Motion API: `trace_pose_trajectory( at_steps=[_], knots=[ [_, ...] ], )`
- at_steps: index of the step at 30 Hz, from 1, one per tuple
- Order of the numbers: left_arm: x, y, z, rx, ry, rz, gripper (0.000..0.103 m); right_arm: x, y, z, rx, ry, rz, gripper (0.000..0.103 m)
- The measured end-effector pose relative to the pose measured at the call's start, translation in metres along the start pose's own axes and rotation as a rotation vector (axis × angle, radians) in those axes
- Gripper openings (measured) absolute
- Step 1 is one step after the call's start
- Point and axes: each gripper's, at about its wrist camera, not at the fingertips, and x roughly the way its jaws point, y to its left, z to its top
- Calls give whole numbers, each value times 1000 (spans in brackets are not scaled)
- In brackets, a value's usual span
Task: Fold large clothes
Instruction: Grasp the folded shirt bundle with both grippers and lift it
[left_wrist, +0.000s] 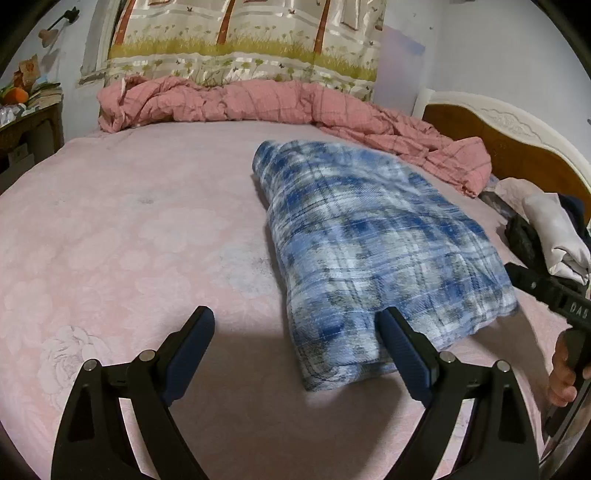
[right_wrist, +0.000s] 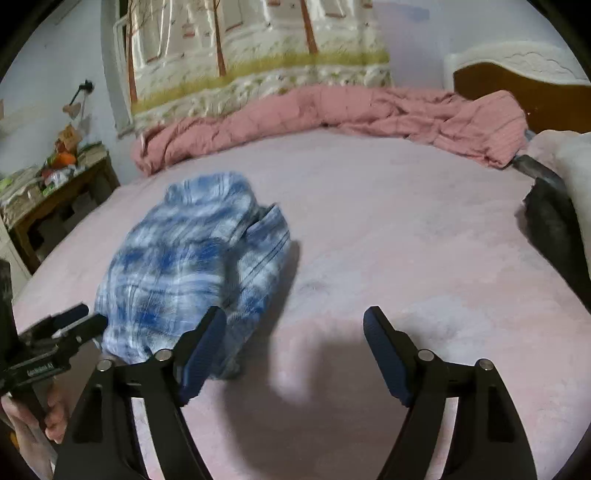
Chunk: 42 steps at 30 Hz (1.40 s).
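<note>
A blue and white plaid garment (left_wrist: 369, 240) lies folded into a thick oblong bundle on the pink bed sheet (left_wrist: 129, 221). My left gripper (left_wrist: 295, 314) is open and holds nothing; its right finger (left_wrist: 402, 347) stands against the bundle's near edge, and its left finger is over bare sheet. In the right wrist view the same garment (right_wrist: 184, 258) lies to the left, blurred. My right gripper (right_wrist: 294, 314) is open over bare sheet, with its left finger (right_wrist: 203, 350) in front of the bundle's near corner. Each gripper shows at the edge of the other's view, held in a hand (left_wrist: 561, 376).
A crumpled pink checked quilt (left_wrist: 277, 103) runs along the far side of the bed below a patterned curtain (left_wrist: 240, 44). A pile of white and dark clothes (left_wrist: 546, 229) sits at the right by the wooden headboard (left_wrist: 517, 144). A cluttered bedside table (right_wrist: 55, 192) stands at the left.
</note>
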Motion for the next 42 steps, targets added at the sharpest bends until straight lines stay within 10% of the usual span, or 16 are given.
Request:
trace_pose_trajectory(
  at_steps=[4, 8, 20, 22, 24, 27, 42],
  knots=[
    [-7, -9, 7, 30, -29, -42, 93, 6, -7, 16, 84, 40, 212, 79],
    [-15, -5, 26, -48, -59, -143, 103, 21, -10, 28, 190, 13, 279, 103],
    [67, 28, 39, -338, 183, -344, 96, 108, 7, 19, 258, 254, 462, 103],
    [67, 28, 35, -342, 171, -375, 85, 108, 13, 16, 222, 256, 484, 98],
    [63, 22, 33, -308, 162, -375, 69, 108, 16, 12, 219, 235, 466, 64],
    [48, 3, 31, -191, 88, -311, 47, 105, 18, 12, 214, 187, 460, 43],
    [-59, -143, 79, 146, -170, -347, 35, -76, -23, 51, 54, -148, 248, 37]
  ],
)
